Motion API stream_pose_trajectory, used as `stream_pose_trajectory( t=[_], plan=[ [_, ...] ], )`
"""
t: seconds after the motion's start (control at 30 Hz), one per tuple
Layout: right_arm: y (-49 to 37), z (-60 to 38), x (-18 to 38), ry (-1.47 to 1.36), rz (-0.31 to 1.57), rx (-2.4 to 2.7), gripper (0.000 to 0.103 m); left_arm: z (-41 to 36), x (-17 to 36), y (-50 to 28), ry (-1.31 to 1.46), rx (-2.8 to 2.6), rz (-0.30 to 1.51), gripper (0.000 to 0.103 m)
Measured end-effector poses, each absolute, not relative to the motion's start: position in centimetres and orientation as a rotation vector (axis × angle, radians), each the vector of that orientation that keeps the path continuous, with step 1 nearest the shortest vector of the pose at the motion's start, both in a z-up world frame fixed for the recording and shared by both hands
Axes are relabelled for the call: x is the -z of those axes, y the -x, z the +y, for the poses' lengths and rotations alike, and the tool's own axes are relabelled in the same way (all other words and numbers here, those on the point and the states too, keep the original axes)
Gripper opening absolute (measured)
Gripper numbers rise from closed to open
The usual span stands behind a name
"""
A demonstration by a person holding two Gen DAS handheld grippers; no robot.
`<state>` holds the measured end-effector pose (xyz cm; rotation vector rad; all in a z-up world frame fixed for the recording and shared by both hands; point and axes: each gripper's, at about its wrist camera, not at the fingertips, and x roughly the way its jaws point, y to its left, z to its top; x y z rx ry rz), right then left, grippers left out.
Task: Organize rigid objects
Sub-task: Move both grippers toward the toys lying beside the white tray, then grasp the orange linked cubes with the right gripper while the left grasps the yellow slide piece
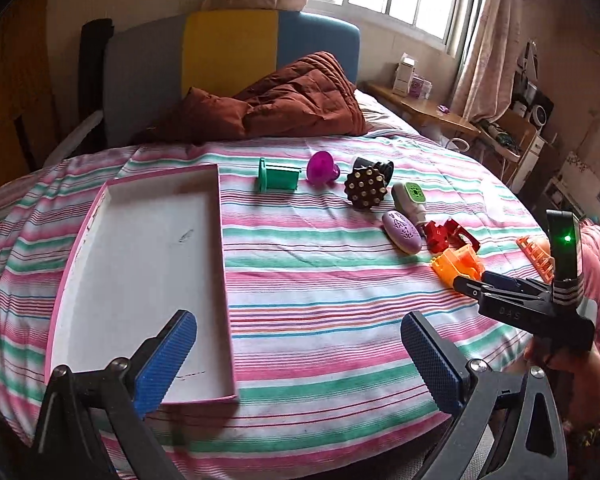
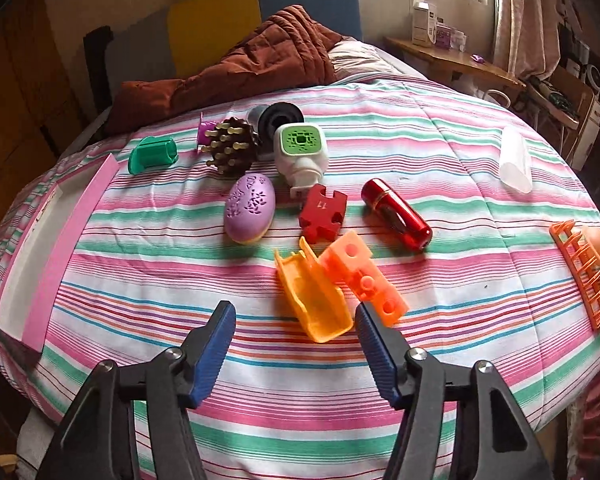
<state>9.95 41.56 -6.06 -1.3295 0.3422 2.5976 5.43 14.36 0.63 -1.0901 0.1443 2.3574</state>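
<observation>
A pink-rimmed white tray [image 1: 100, 216] lies on the striped bed at the left, and my open, empty left gripper [image 1: 298, 360] hovers near its near right corner. My right gripper [image 2: 296, 332] is open and empty just short of a yellow-orange clip [image 2: 314, 300] and an orange plastic block [image 2: 360, 276]. Beyond them lie a red puzzle-shaped piece [image 2: 322, 212], a red cylinder [image 2: 396, 214], a purple oval case [image 2: 250, 208], a white and green plug-in device [image 2: 300, 152], a brown studded brush [image 2: 230, 148], a green holder [image 2: 154, 155] and a magenta cup [image 1: 320, 168].
An orange rack [image 2: 584, 272] sits at the bed's right edge and a translucent white tube [image 2: 514, 160] lies at the far right. A brown quilt [image 1: 284, 100] is heaped by the headboard. A wooden side table [image 1: 424, 108] stands beyond the bed.
</observation>
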Motion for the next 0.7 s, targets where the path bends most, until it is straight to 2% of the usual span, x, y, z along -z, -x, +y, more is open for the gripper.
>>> stream_pose_trajectory(
  t=[0.13, 0.27, 0.33, 0.47, 0.57, 0.63, 0.7],
  plan=[
    [-9.4, 41.7, 6.9, 1.345, 0.361, -2.643, 0.061, 14.9, -0.1, -5.3, 1.115, -2.337, 0.173, 0.103],
    [-8.0, 40.2, 7.4, 1.375, 0.402, -2.676, 0.061, 14.5, 0.6, -5.0, 1.151, -2.325, 0.124, 0.103],
    [-7.8, 38.9, 7.3, 1.409, 0.47, -2.741, 0.057, 14.2, 0.9, -4.7, 1.179, -2.315, 0.087, 0.103],
    [-9.5, 40.1, 4.8, 1.233, 0.537, -2.797, 0.054, 13.7, 1.4, -4.1, 1.224, -2.274, -0.006, 0.103],
    [-10.7, 43.1, 3.7, 1.123, 0.428, -2.705, 0.054, 13.6, 1.7, -4.0, 1.243, -2.258, -0.038, 0.103],
    [-10.5, 44.7, 4.2, 1.166, 0.338, -2.646, 0.046, 14.0, 1.7, -4.2, 1.241, -2.251, -0.029, 0.103],
    [-9.9, 45.6, 5.2, 1.232, 0.243, -2.62, 0.045, 14.4, 1.6, -4.4, 1.233, -2.244, -0.001, 0.103]
  ],
)
